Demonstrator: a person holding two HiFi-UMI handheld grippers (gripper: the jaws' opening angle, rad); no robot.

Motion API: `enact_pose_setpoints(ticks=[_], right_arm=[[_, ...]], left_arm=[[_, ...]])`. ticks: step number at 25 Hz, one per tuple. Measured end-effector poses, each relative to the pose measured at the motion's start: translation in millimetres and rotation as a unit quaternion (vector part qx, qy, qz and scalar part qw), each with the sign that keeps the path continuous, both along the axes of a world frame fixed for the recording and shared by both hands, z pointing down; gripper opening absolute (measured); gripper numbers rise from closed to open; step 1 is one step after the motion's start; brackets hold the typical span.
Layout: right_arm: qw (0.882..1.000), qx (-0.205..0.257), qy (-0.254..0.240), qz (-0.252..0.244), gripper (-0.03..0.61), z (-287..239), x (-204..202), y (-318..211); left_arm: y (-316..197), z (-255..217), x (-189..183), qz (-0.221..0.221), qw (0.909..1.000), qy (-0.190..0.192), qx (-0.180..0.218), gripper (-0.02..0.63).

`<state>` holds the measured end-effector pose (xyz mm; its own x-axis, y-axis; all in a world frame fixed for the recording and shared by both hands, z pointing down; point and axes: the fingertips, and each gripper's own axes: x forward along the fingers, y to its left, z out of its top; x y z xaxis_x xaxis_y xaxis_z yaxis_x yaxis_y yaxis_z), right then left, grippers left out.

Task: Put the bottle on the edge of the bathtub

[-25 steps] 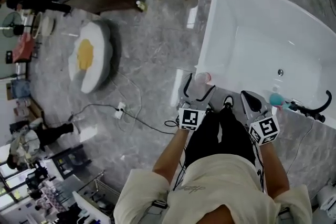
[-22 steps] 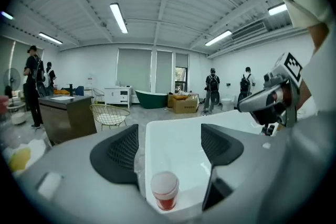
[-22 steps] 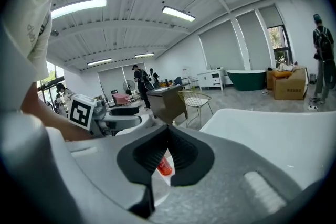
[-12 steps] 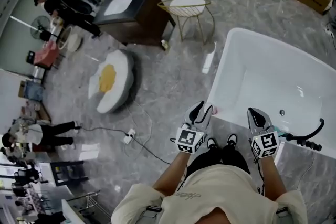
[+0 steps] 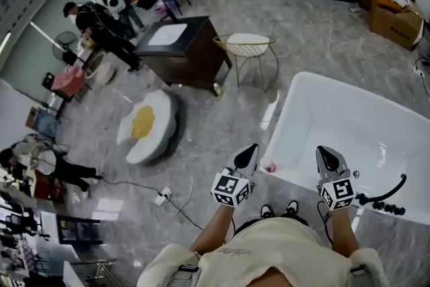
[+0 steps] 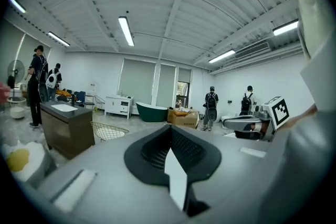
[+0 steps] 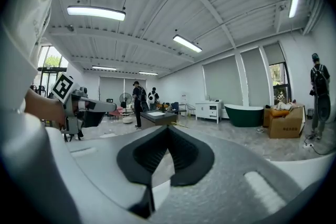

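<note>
A small white bottle with a pink cap (image 5: 270,167) stands on the near left corner of the white bathtub's rim (image 5: 283,123). My left gripper (image 5: 248,150) hovers just left of and above the bottle, its jaws shut and empty, apart from the bottle. My right gripper (image 5: 326,154) hangs over the tub's near rim, also shut with nothing in it. In the left gripper view the shut jaws (image 6: 170,132) point out into the room, with the right gripper (image 6: 261,124) beside them. The right gripper view shows shut jaws (image 7: 168,132) and the left gripper (image 7: 79,108).
A black faucet with hose (image 5: 384,198) sits at the tub's near right. On the floor to the left lie an egg-shaped cushion (image 5: 146,126) and a cable with a power strip (image 5: 163,195). A dark cabinet (image 5: 181,50), a gold wire chair (image 5: 248,49) and several people stand farther off.
The left gripper had its jaws open round the bottle on the tub corner; it has let go, shut and drawn back. Both grippers have risen and the head view has tilted up.
</note>
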<state>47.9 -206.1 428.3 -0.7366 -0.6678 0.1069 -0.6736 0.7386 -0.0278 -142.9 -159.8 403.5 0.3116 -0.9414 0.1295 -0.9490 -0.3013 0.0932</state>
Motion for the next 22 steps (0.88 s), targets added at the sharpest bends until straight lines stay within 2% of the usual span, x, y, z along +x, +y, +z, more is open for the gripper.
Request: enact_pose_setpoints(ticks=[4,9,14,22], right_arm=[[0.999,0.039,0.005,-0.010,0.002,-24.0,-9.9,-1.8],[0.998,0.054,0.002,-0.029,0.002,-42.7,-23.1,4.8],[0.997,0.079,0.005,-0.027,0.002,-65.4,-29.2,10.6],[0.998,0.063,0.007,-0.015,0.002,-63.9,-18.3,20.9]], left_arm=[[-1.6,-18.4,-6.2,0.007,0.9997,-0.020,0.012,0.017],[4.6,-39.1,-18.9,-0.005,0.9989,0.005,0.046,0.017],[11.9,-41.7,-33.6,-0.026,0.9987,-0.005,0.044,0.017],[29.5,-45.3,-30.7,-0.024,0.9975,-0.048,0.046,0.017]])
